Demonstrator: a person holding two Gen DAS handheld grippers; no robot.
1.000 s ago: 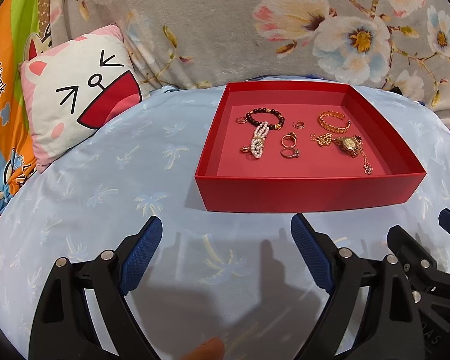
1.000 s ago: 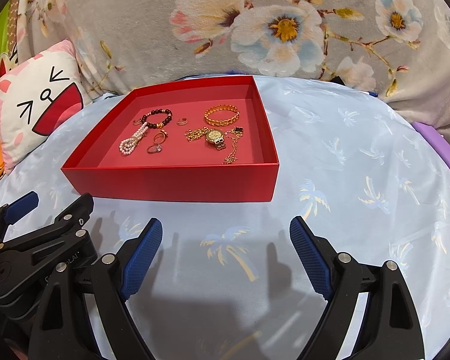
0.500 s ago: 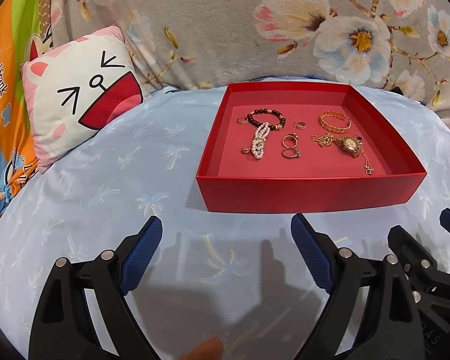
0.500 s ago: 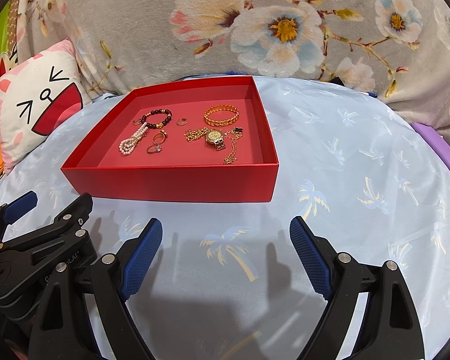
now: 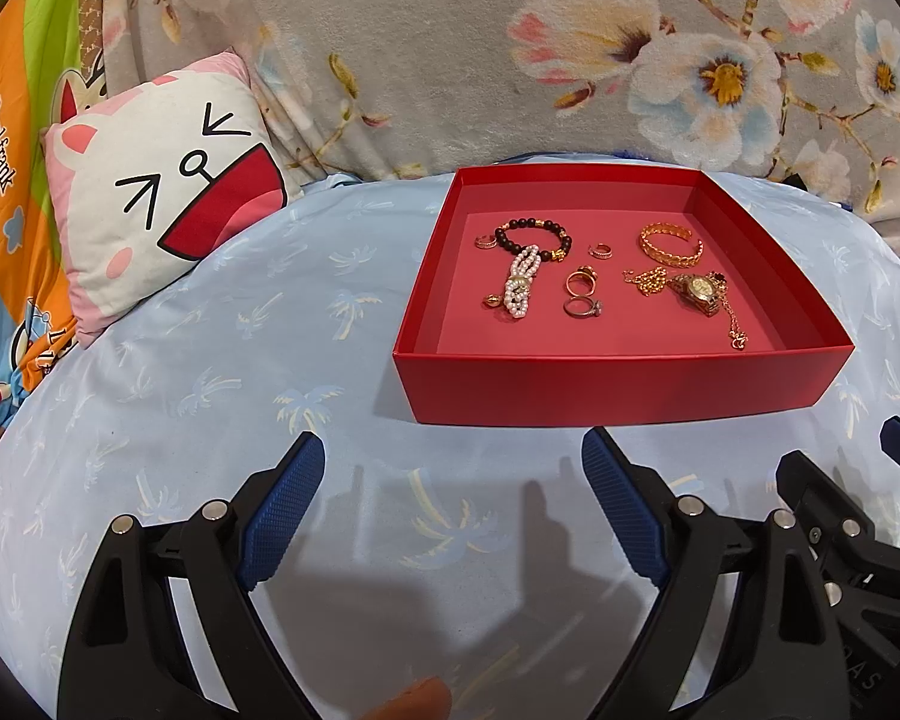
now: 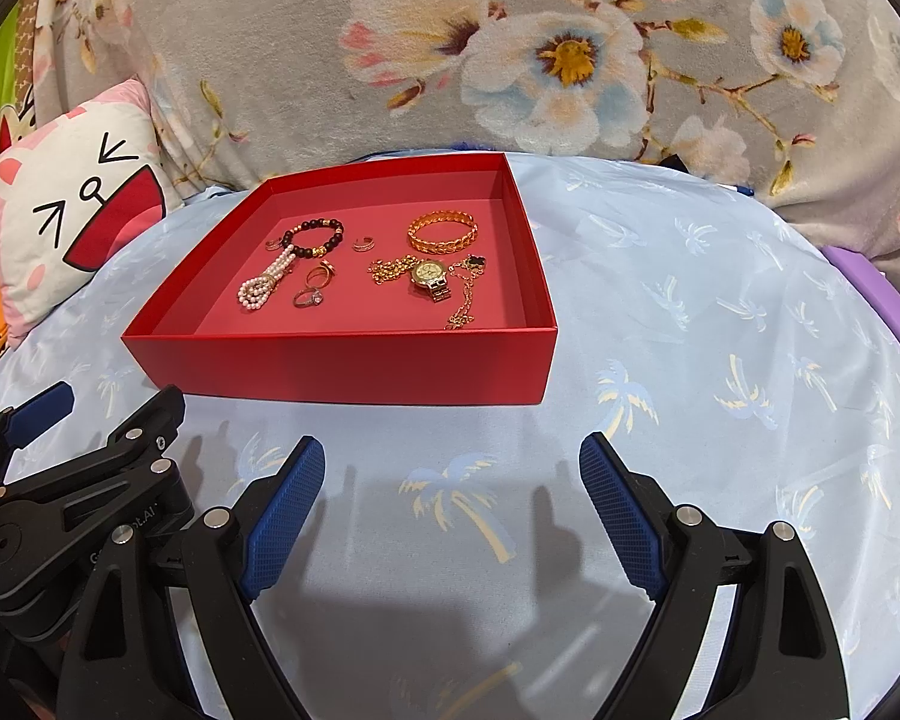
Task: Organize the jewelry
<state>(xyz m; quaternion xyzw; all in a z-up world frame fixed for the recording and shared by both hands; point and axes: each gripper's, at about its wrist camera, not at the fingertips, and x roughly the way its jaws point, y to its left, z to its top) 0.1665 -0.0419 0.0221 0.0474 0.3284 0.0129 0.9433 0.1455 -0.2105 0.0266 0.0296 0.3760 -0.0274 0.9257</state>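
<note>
The left gripper (image 5: pixel 453 456) sits at the bottom of its view, tipped down toward the blue sheet (image 5: pixel 222 360). Its two blue pads (image 5: pixel 282 516) are far apart, and nothing is between them. The right gripper (image 6: pixel 450 456) sits the same way at the bottom of its own view, jaws wide, holding nothing. The two grippers are side by side, close together; the left one shows at the lower left of the right view. Both hang over the sheet, just in front of the red box (image 5: pixel 618 384), not touching it. The box is in the middle of each view. Inside it, on the left, lie a dark bead bracelet (image 5: pixel 525 237) and a pearl string (image 5: pixel 522 291). Two rings (image 5: pixel 582 294) lie in the middle. On the right are a gold bangle (image 5: pixel 669 243), a gold watch (image 5: pixel 699 291) and a thin chain (image 5: pixel 735 324). A cat pillow (image 5: pixel 162 204) rests at the upper left, and a flower blanket (image 5: pixel 510 60) fills the top.
</note>
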